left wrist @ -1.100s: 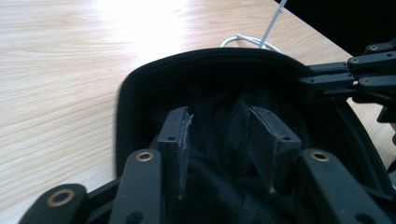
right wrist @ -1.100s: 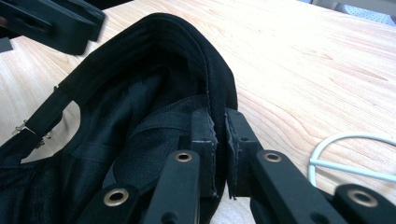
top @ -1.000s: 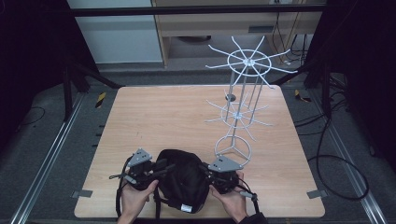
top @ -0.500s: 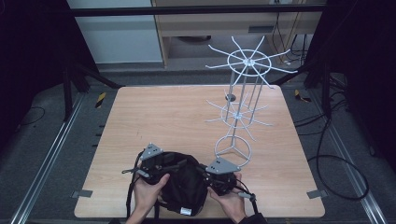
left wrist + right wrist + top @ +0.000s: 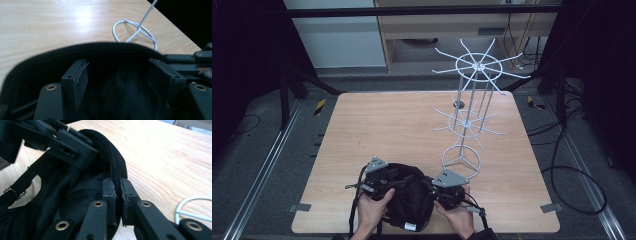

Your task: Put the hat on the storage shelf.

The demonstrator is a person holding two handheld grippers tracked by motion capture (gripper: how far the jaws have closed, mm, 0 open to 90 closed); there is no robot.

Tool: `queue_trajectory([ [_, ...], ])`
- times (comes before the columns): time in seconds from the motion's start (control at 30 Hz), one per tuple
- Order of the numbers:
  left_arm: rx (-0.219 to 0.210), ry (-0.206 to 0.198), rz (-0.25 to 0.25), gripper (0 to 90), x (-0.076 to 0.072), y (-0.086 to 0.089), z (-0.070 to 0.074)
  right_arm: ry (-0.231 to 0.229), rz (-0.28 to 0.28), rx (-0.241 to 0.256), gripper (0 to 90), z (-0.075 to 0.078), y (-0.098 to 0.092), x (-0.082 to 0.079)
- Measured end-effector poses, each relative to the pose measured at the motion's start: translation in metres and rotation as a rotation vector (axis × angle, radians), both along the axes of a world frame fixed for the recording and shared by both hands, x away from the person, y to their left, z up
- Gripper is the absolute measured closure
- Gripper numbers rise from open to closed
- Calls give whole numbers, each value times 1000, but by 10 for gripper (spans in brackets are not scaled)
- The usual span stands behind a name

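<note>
A black cap [image 5: 409, 200] lies at the near edge of the light wooden worktop [image 5: 402, 125], between the person's two hands, with its opening turned up so the mesh lining and a seam show inside. The left tongs [image 5: 384, 182], held in the left hand [image 5: 372, 212], sit at the cap's left side; in the left gripper view their jaws are spread well apart, reaching down into the hollow of the cap [image 5: 100, 75] with the padded rim curving across in front of them, and neither pad is seen pressing on fabric. The right tongs [image 5: 437, 192], in the right hand [image 5: 457, 217], are at the cap's right side; in the right gripper view their two jaws are clenched on the thick stitched rim of the cap [image 5: 112, 167], which runs up between the pads. The left tongs [image 5: 65, 142] cross the upper left of that view, reaching in over the cap's far rim. A small metal buckle [image 5: 15, 191] on a strap shows at the cap's back. Just beyond the right tongs stands a white wire rack [image 5: 472, 100] with a ring base [image 5: 461, 159], upright posts, and two tiers of radiating spokes; its base ring [image 5: 135, 32] rests on the worktop close behind the cap.
</note>
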State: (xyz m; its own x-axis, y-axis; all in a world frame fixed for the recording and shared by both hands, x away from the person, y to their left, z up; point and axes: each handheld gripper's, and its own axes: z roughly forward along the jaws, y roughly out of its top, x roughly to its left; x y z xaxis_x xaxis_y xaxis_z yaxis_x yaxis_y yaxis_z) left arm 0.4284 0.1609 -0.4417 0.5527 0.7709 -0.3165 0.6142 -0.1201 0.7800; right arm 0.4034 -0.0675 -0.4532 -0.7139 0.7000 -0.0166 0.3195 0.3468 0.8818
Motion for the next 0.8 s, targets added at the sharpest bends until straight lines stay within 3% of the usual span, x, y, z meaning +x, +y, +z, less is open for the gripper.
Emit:
queue_trajectory([
  [0.2,-56,13,13,307,6,4,1,-7,41,3,838,-1,3,-2],
  [0.4,-68,-6,22,287,5,4,4,-4,97,-8,838,-5,11,-4],
  [0.67,-54,2,34,264,6,-2,1,0,167,-21,838,-9,19,-6],
  [0.8,-17,9,35,274,6,-6,-2,-5,182,-33,838,-9,21,-8],
])
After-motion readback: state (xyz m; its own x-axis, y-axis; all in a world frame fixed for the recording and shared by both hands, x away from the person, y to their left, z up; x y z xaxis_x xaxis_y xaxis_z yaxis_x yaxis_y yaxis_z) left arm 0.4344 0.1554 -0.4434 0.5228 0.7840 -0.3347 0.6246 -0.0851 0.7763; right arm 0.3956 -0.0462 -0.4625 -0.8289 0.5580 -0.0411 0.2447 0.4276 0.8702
